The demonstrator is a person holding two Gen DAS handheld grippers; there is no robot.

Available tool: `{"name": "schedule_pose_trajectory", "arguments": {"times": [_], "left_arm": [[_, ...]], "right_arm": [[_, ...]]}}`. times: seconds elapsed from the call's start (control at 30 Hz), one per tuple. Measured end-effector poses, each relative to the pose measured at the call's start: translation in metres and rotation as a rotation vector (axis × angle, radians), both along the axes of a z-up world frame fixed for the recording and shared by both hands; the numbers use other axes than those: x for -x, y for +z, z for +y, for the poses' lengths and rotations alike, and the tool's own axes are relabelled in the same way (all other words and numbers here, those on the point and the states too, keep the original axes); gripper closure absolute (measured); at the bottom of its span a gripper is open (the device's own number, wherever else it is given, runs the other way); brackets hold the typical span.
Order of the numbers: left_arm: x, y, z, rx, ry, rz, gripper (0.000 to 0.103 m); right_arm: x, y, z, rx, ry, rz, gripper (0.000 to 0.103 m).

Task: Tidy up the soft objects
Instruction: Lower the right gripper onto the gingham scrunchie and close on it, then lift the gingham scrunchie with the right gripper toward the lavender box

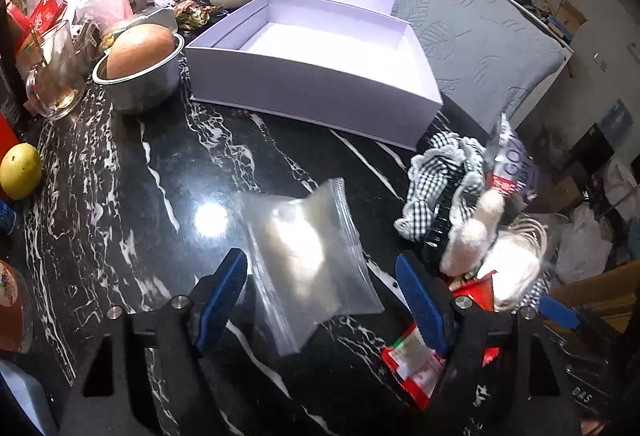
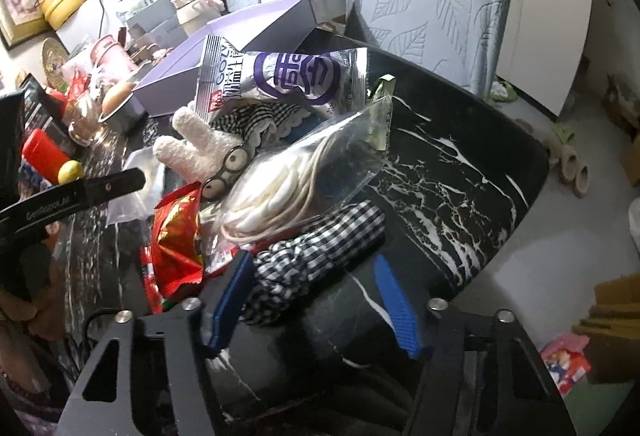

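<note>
Hovering low over the black marble table [image 1: 120, 196], the left gripper [image 1: 320, 300] has its blue pads spread wide, and a clear zip bag [image 1: 308, 260] lies flat on the table between them at lower centre. Above it, at upper centre, sits the lavender box [image 1: 320, 88]. In the right wrist view the right gripper [image 2: 316, 300] is likewise spread, gripping nothing, its left pad beside a checked cloth [image 2: 316, 248] at the near edge of the pile of soft items at frame centre.
</note>
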State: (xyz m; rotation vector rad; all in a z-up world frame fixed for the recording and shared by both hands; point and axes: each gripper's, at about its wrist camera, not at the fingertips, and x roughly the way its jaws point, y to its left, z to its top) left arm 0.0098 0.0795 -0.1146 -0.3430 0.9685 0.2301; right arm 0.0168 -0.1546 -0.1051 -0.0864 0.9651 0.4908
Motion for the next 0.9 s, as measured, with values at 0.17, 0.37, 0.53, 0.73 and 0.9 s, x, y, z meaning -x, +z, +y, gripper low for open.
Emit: {"name": "schedule_pose_trajectory", "arguments": {"times": [0.17,0.37,0.53,0.73,0.9], "left_arm": [[-0.026,-0.012,0.002,-0.009,0.029,0.069,0.026],[-0.038,-0.02,-0.001,-0.093,0.012,0.069,0.026],[-0.036,-0.022,-0.004,-0.136,-0.01,0.029,0.047],[-0.03,-0.021,-0.006,-0.119,-0.051,0.011,0.059],[-0.02,-0.018,-0.014,-0.111,-0.084,-0.003,0.064]], "right_arm": [[0.001,0.003,0.001,0.025,-0.019,-0.016,0.047],[-0.006,-0.001,0.006,-0.015,-0.04,0.01,0.039],[-0.003,-0.001,0.011,0.051,-0.053,-0.036,0.054],[-0.004,-0.002,-0.004,0.021,-0.084,-0.038,0.077],[-0.003,-0.003,-0.018,-0.047,-0.116,-0.019,0.08]]}}
